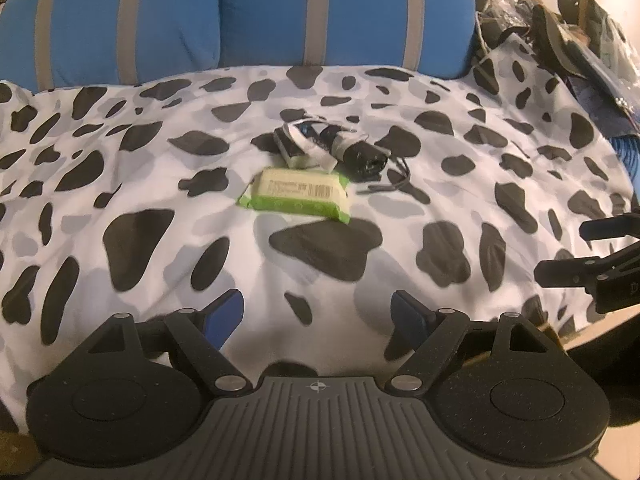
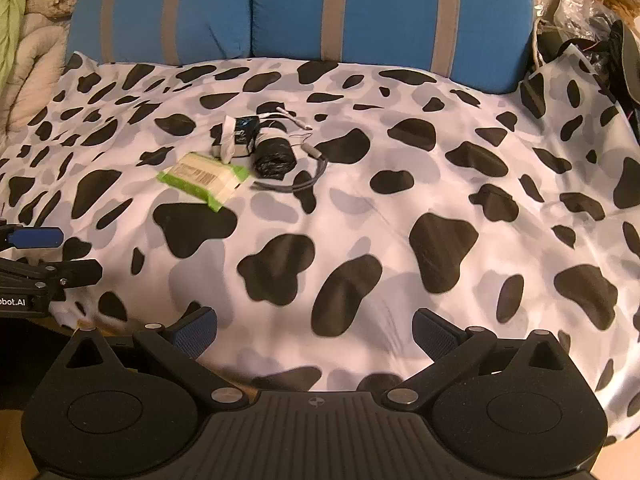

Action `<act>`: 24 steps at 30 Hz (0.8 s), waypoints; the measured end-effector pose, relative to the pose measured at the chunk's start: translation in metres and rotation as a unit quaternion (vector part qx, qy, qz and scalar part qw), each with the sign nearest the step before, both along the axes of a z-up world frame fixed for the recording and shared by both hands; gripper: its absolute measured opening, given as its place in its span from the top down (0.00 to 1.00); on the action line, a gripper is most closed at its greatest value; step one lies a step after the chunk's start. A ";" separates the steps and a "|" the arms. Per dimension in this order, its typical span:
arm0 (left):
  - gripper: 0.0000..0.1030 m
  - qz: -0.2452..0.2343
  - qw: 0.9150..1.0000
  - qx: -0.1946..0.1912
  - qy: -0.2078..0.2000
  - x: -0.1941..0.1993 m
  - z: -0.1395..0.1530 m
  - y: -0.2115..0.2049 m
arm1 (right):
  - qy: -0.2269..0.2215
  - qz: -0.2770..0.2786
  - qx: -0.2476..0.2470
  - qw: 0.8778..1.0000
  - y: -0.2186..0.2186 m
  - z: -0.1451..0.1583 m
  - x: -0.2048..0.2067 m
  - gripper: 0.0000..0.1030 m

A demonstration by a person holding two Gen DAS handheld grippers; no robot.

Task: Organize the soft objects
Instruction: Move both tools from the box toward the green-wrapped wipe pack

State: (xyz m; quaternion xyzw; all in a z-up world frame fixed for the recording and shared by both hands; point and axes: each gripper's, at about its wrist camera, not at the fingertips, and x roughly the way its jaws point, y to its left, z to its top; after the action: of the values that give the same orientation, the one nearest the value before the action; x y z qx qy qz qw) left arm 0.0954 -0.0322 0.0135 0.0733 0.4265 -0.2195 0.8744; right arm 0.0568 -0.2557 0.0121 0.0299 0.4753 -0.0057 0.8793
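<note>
A green and white wipes pack lies on a cow-print sheet. Behind it sit a small black and white box wrapped in a white strap, a black roll of bags and a grey cord. My left gripper is open and empty, well short of the pack. My right gripper is open and empty, further right and short of the items. Each gripper shows at the edge of the other's view.
A blue cushion with grey stripes runs along the back of the sheet. Dark clutter and plastic bags pile up at the back right. A beige quilt lies at the back left.
</note>
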 end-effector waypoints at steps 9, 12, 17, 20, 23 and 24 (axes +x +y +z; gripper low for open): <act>0.21 -0.017 0.999 0.005 -0.036 0.022 -0.007 -0.011 | -0.001 -0.003 -0.006 1.000 -0.011 -0.005 0.031 0.00; 0.21 -0.021 0.999 0.005 -0.046 0.032 -0.010 -0.015 | -0.003 -0.003 -0.006 1.000 -0.015 -0.006 0.040 0.00; 0.21 -0.029 0.998 0.017 -0.053 0.047 -0.015 -0.023 | -0.003 -0.001 -0.009 1.000 -0.019 -0.010 0.056 0.00; 0.21 -0.032 0.998 0.022 -0.055 0.056 -0.019 -0.027 | 0.000 0.004 -0.010 1.000 -0.022 -0.013 0.063 0.00; 0.21 -0.034 0.998 0.025 -0.051 0.066 -0.023 -0.031 | 0.003 0.007 -0.014 1.000 -0.024 -0.017 0.068 0.00; 0.21 -0.035 0.998 0.024 -0.051 0.069 -0.024 -0.031 | 0.004 0.007 -0.014 1.000 -0.025 -0.017 0.070 0.00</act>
State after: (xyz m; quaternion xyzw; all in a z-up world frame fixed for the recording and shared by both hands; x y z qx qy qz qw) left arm 0.1642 -0.0635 -0.0101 0.1201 0.3835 -0.2359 0.8848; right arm 0.1266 -0.2802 -0.0053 0.0138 0.4788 -0.0062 0.8778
